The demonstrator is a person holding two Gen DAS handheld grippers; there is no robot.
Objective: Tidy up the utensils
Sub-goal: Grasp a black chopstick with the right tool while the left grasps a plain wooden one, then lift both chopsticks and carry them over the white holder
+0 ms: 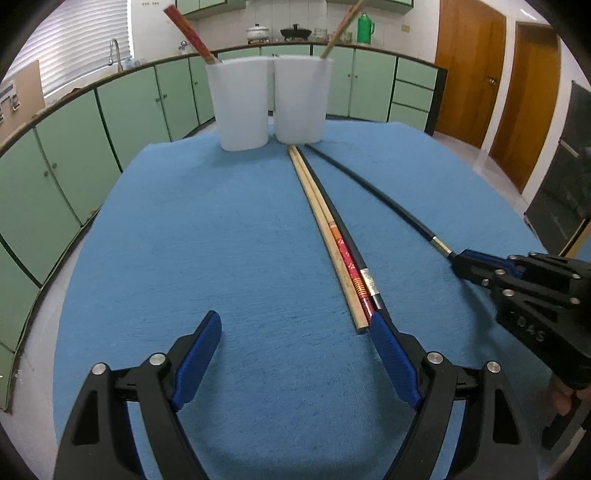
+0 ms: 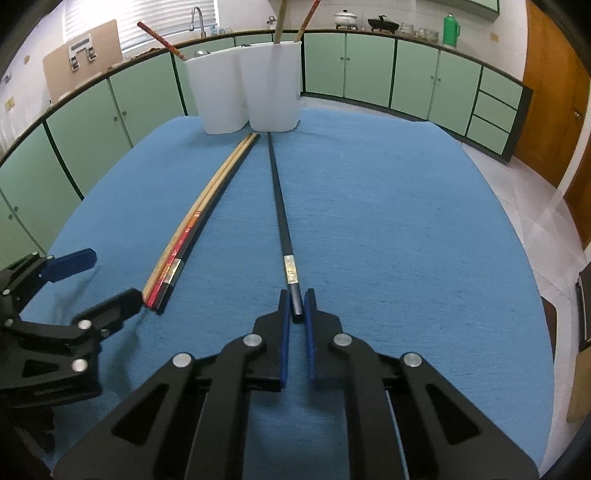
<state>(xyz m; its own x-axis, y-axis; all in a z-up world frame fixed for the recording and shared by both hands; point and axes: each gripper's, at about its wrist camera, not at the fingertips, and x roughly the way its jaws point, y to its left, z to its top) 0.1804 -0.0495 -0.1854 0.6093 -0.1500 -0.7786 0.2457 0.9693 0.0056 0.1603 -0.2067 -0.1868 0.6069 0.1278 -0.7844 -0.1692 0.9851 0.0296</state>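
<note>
Right gripper (image 2: 296, 306): black jointed frame with flat blue pads; its fingers (image 2: 283, 325) are closed on the square butt end of a black chopstick (image 2: 277, 206), pads pressing on both sides.
Black chopstick: long, thin and glossy, with a pale metallic band near the held end; it lies along the cloth and its tip points toward the white holders.
Left gripper (image 1: 293, 336): same black frame and ribbed blue pads; its fingers (image 1: 201, 350) stand wide apart with nothing between them, the right-hand pad just beside the butt ends of the bundle.
Bundle of chopsticks (image 1: 325, 229): three lying side by side and touching, one plain pale wood, one wood with a red patterned end, one black with a silvery band.
Holders (image 1: 243, 103): two white, smooth, slightly tapered plastic cups, upright and touching at the far end of the worktop; a red chopstick (image 1: 186, 33) leans out of the left one and wooden ones (image 1: 341, 31) out of the right.
Worktop (image 1: 184, 240): covered by a blue cloth with a fine, towel-like weave.
Background: pale green cabinet doors (image 1: 129, 107) with dark trim, and brown wooden doors.
</note>
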